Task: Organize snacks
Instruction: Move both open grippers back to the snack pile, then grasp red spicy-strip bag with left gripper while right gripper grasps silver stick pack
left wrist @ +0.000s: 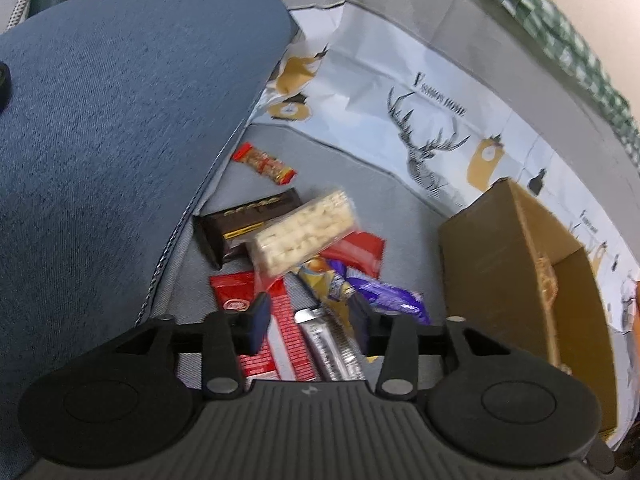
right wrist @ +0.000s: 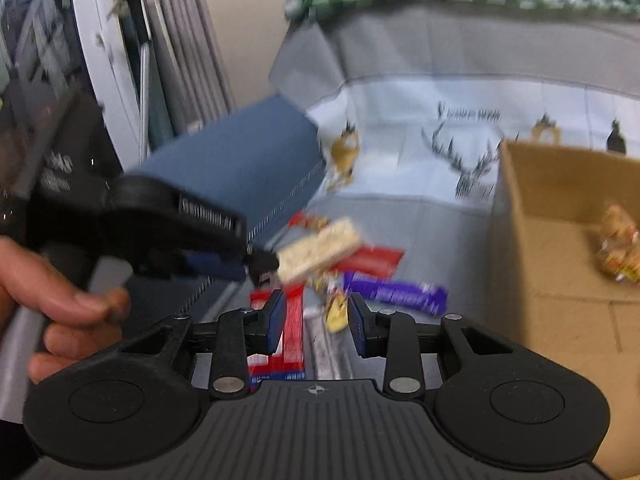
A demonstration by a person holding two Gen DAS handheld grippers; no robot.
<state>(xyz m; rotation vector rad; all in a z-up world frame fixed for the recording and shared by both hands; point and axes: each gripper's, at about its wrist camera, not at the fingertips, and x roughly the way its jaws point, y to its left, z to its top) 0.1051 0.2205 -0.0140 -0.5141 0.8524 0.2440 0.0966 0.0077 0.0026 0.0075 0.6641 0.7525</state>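
Fingers of the left gripper (left wrist: 309, 318) stand spread yet pinch nothing, the pale rice bar (left wrist: 305, 235) lying just beyond them atop the snack pile beside the cardboard box (left wrist: 520, 264). Only the right wrist view shows the right gripper (right wrist: 316, 322), spread and empty, the holding hand (right wrist: 60, 300), and a wrapped snack (right wrist: 618, 244) inside the box.

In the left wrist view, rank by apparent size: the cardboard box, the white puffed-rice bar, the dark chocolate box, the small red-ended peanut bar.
1. cardboard box, clearly largest.
2. white puffed-rice bar and dark chocolate box: look alike; the bar overlaps the chocolate box, so no ranking.
3. small red-ended peanut bar, smallest, though farthest from the camera.
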